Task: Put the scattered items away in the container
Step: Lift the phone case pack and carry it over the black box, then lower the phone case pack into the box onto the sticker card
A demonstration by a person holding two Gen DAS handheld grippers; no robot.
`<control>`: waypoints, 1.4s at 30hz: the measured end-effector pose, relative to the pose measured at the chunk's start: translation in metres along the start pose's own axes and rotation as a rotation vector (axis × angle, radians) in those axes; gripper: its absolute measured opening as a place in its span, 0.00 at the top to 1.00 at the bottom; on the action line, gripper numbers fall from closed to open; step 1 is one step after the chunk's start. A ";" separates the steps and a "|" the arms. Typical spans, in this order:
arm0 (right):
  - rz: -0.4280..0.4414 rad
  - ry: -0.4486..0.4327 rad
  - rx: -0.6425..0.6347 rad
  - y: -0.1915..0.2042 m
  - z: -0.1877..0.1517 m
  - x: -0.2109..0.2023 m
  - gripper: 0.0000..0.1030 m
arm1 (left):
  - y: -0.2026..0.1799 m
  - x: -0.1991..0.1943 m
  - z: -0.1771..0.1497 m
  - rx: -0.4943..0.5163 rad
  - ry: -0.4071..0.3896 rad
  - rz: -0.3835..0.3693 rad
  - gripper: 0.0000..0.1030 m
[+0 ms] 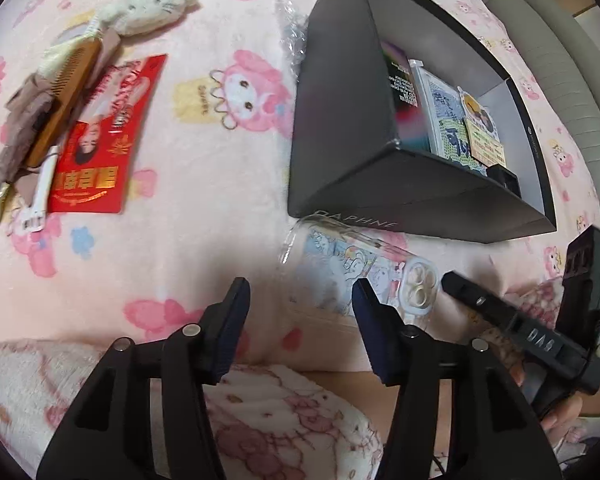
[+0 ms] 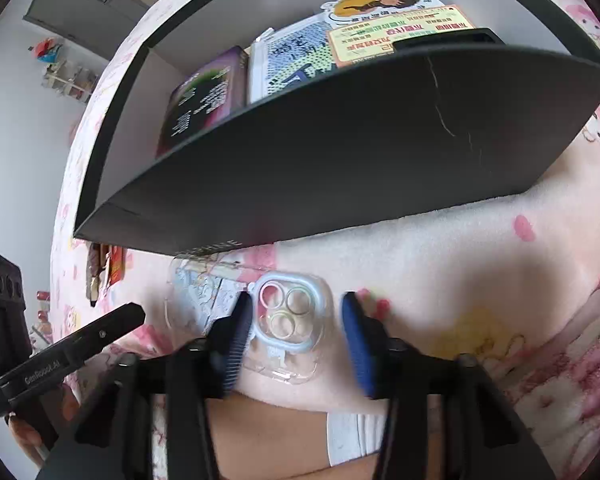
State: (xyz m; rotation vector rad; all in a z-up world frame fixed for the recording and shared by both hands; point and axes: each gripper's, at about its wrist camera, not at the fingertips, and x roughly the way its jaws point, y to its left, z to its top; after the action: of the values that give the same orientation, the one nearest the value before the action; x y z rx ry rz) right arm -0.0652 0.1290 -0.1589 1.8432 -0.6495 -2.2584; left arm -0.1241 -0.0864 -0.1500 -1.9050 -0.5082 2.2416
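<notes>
While lying on the pink blanket (image 2: 440,248), touching the near wall of the black box (image 2: 320,152): clear phone case (image 2: 288,320). Holding cards and packets already, that box. Hovering over the case, right claw (image 2: 296,332) gaping, gripping nothing. Hanging beside it, left claw (image 1: 300,312), half open, likewise empty.
</notes>
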 end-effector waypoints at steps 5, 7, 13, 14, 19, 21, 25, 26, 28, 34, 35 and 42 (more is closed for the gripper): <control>0.010 0.111 0.006 0.001 -0.007 0.030 0.50 | 0.006 0.030 0.011 -0.005 0.096 0.081 0.43; -0.004 0.106 -0.008 0.003 -0.007 0.036 0.49 | 0.004 0.040 0.011 0.009 0.138 0.066 0.41; 0.055 0.067 -0.073 0.014 -0.009 0.033 0.54 | 0.000 0.021 -0.004 0.056 0.077 0.036 0.48; 0.065 0.040 -0.098 0.019 -0.011 0.024 0.54 | -0.001 0.010 -0.009 0.064 0.045 0.021 0.49; 0.086 -0.085 -0.167 0.028 -0.011 -0.033 0.55 | -0.014 -0.047 -0.037 0.086 -0.065 -0.085 0.55; 0.126 -0.122 -0.165 0.029 -0.006 -0.060 0.55 | -0.022 -0.070 -0.042 0.106 -0.110 -0.099 0.55; 0.177 -0.209 -0.201 0.038 0.011 -0.101 0.55 | -0.032 -0.127 -0.055 0.109 -0.178 -0.119 0.55; 0.180 -0.225 -0.220 0.042 0.020 -0.107 0.55 | -0.034 -0.130 -0.046 0.115 -0.194 -0.119 0.55; 0.166 -0.243 -0.247 0.045 0.042 -0.118 0.55 | -0.041 -0.125 -0.022 0.102 -0.194 -0.137 0.55; 0.120 -0.213 -0.288 0.045 0.113 -0.102 0.55 | -0.050 -0.103 0.034 0.066 -0.197 -0.150 0.55; 0.128 -0.193 -0.286 0.042 0.127 -0.098 0.55 | -0.053 -0.095 0.047 0.055 -0.187 -0.153 0.55; 0.082 -0.157 -0.285 0.025 0.183 -0.080 0.55 | -0.075 -0.043 0.103 0.056 -0.123 -0.116 0.53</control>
State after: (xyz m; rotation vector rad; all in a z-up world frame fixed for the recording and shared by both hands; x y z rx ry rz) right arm -0.2264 0.1791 -0.0499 1.4944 -0.3901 -2.3172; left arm -0.2250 -0.0472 -0.0704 -1.6741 -0.5515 2.2828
